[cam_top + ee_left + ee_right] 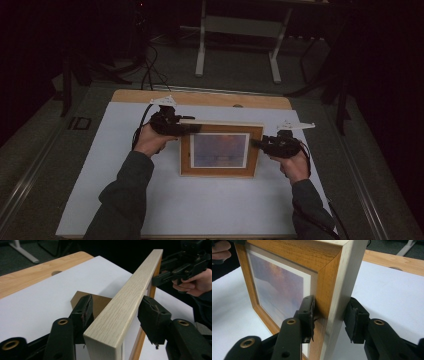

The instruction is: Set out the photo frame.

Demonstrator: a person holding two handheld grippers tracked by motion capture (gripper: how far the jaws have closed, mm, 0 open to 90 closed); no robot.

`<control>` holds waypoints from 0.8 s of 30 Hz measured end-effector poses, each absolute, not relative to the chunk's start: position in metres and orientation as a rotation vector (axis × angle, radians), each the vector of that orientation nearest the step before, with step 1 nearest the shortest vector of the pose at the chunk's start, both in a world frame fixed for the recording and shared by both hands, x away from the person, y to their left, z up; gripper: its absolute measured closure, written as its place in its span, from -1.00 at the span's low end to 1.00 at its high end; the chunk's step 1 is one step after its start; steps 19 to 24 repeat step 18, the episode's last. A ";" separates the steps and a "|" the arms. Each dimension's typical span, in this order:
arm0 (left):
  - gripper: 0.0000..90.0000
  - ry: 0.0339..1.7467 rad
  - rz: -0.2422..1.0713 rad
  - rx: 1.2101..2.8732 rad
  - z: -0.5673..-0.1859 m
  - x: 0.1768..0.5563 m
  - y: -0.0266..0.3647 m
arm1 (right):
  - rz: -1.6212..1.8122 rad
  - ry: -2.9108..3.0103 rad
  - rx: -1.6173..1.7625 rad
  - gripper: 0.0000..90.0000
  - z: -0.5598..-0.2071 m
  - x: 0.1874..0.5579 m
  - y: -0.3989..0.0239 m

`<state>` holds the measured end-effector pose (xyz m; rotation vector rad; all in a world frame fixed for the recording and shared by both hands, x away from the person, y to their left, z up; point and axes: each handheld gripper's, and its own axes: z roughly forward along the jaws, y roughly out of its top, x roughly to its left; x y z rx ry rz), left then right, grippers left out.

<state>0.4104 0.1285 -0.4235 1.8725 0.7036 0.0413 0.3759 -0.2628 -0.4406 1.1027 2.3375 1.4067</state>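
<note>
Two grippers flank a wooden picture frame [221,150] standing upright at mid-table. The left gripper [192,130] straddles the top edge at 10 o'clock — jaws wide, pads clear of the wood on both sides. The right gripper [256,144] straddles the side edge at 3 o'clock; one pad rests on the front face, the other stands off the back, so no firm grip shows. Likely both steady the frame while its cardboard stand [98,301] props it from behind. A white mat [125,200] covers the table [200,97]; a desk base [237,42] stands at 12 o'clock — nothing blocks either hand.
</note>
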 end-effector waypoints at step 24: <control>-0.20 0.867 0.286 1.713 -0.410 0.355 0.172 | 1.470 2.240 1.147 -0.12 -0.437 0.361 -0.290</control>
